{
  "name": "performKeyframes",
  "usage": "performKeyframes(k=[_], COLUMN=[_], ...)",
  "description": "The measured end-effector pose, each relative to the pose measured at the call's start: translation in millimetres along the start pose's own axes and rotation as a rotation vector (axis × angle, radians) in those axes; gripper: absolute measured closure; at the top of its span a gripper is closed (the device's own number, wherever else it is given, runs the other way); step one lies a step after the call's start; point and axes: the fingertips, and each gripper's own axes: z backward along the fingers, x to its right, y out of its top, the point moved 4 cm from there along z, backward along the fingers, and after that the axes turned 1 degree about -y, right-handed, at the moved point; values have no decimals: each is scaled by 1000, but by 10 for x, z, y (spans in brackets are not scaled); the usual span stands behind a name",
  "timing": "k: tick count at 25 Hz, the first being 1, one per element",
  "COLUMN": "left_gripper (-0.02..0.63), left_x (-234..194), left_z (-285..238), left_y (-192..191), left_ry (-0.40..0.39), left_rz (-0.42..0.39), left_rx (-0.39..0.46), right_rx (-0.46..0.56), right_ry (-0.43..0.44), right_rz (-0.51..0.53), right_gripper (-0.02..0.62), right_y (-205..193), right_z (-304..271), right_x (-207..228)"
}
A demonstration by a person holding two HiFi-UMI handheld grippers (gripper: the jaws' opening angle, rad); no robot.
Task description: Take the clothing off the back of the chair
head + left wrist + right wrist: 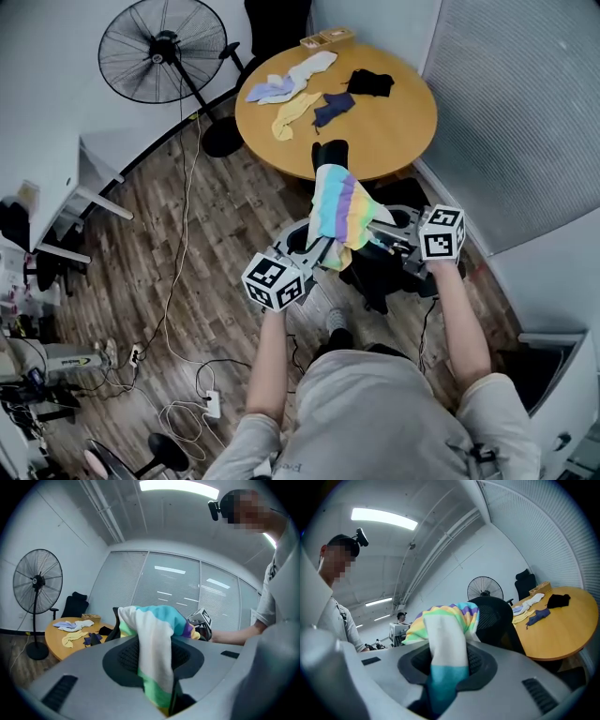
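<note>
The room has a wood-plank floor [216, 234], pale walls and a slatted blind wall at the right. A round wooden bench [398, 127] stands at the far side of the scene.

1. Task item. The striped clothing [339, 208], banded in teal, yellow, green, purple and white, hangs bunched in the air between the two grippers, in front of the near edge of the bench. Its far end lies at the top of the black chair back [330, 150]. Contact with the chair back cannot be confirmed.

2. Left gripper [317, 251]. In the left gripper view, the fingers [117, 667] are closed on a white and green fold of the clothing [154, 639]. The fold runs down between the dark pads.

3. Right gripper [377, 236]. In the right gripper view, the fingers [487, 663] are closed on a white and teal fold of the clothing [446, 634]. The chair back [499, 620] stands just behind the fold.

4. Bench contents. A white and lavender garment [291, 80] lies near the far left edge. A yellow piece [292, 114] lies near the left edge, with a navy piece [333, 108] just beside it. A black piece [370, 82] lies toward the far edge. A small wooden box [326, 38] sits at the far edge.

5. Surroundings. A black pedestal fan [164, 52] stands left of the bench. Cables [178, 281] trail across the floor.
</note>
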Motion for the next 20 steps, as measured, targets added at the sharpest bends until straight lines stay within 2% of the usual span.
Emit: performKeyframes(k=[4, 12, 16, 20], left_gripper=[478, 482, 482, 482], left_x=[42, 151, 337, 521], left_z=[33, 149, 206, 292], left_y=[13, 286, 423, 542], left_ry=[96, 291, 347, 374], left_rz=[11, -42, -80, -109], left_rx=[-6, -16, -8, -1], right_rx=[6, 14, 45, 78], right_ry=[-85, -245, -306, -335], right_rz=[39, 239, 317, 349], right_gripper=[486, 488, 488, 488], right_y=[29, 280, 355, 412], right_z=[26, 130, 255, 347], right_x=[-59, -314, -491, -671])
